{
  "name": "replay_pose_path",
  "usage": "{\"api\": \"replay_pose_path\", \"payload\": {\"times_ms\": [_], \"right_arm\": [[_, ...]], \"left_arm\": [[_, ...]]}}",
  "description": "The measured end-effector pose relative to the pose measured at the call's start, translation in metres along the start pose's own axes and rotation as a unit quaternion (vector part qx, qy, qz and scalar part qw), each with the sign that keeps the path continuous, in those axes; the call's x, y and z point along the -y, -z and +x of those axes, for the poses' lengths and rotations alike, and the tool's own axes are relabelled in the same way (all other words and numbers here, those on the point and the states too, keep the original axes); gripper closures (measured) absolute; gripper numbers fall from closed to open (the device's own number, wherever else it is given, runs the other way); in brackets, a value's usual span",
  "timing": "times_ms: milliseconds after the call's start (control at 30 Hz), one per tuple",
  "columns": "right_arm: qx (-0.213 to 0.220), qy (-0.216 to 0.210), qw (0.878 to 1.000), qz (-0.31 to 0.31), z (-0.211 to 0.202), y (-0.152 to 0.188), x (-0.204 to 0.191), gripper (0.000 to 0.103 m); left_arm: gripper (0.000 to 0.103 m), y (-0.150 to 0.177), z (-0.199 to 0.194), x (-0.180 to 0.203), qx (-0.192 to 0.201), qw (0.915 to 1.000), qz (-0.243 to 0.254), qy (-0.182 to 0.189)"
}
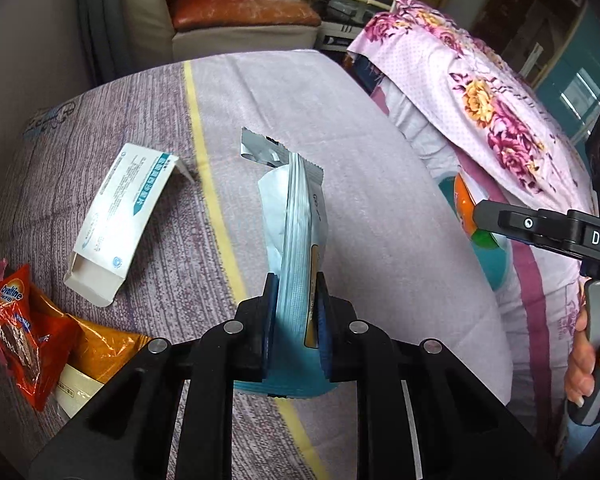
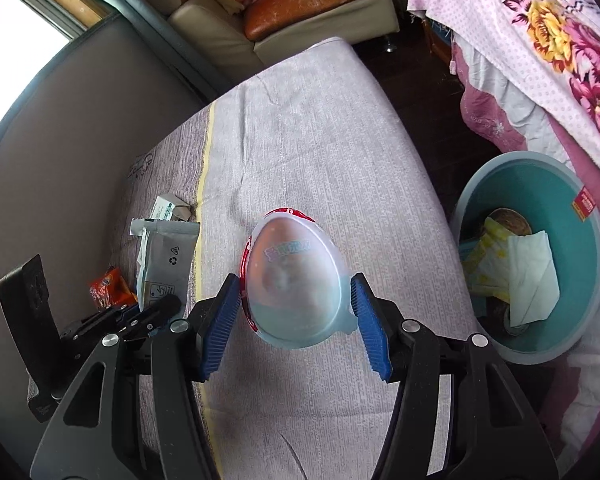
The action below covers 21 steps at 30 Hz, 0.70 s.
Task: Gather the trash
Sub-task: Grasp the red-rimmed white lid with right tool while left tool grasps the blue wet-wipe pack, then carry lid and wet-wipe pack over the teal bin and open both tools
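My left gripper is shut on a silver and blue foil pouch, lifted edge-on above the purple bedsheet. In the right wrist view the same pouch hangs from the left gripper. My right gripper is shut on an egg-shaped plastic shell with a red rim, held over the sheet. A teal bin stands on the floor to its right, holding tissue and wrappers. A white carton, a red Ovaltine wrapper and an orange packet lie on the sheet.
A floral pink quilt drapes over the furniture on the right, above the bin. A sofa with an orange cushion stands beyond the bed's far end. A wall runs along the bed's left side. A person's hand grips the right handle.
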State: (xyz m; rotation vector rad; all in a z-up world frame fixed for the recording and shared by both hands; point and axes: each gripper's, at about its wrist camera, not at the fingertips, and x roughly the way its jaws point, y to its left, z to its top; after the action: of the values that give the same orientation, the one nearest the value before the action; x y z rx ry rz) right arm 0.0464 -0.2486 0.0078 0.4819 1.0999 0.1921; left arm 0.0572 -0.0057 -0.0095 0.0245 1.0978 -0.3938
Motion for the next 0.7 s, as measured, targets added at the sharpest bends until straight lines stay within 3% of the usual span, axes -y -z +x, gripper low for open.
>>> {"api": "replay_pose_path", "payload": {"times_ms": [333,700], "right_arm": [[0.061,0.012,0.998,0.030,-0.048,0.014,0.046,0.049],[0.115,0.022,0.988,0.100,-0.091,0.025,0.128,0.049]], "left_arm": [[0.085,-0.009,0.006,0.068,-0.003,0.9986,0.053,0.007],[0.084,-0.022,0.035,0.154,-0.022,0.9934,0.108,0.032]]}}
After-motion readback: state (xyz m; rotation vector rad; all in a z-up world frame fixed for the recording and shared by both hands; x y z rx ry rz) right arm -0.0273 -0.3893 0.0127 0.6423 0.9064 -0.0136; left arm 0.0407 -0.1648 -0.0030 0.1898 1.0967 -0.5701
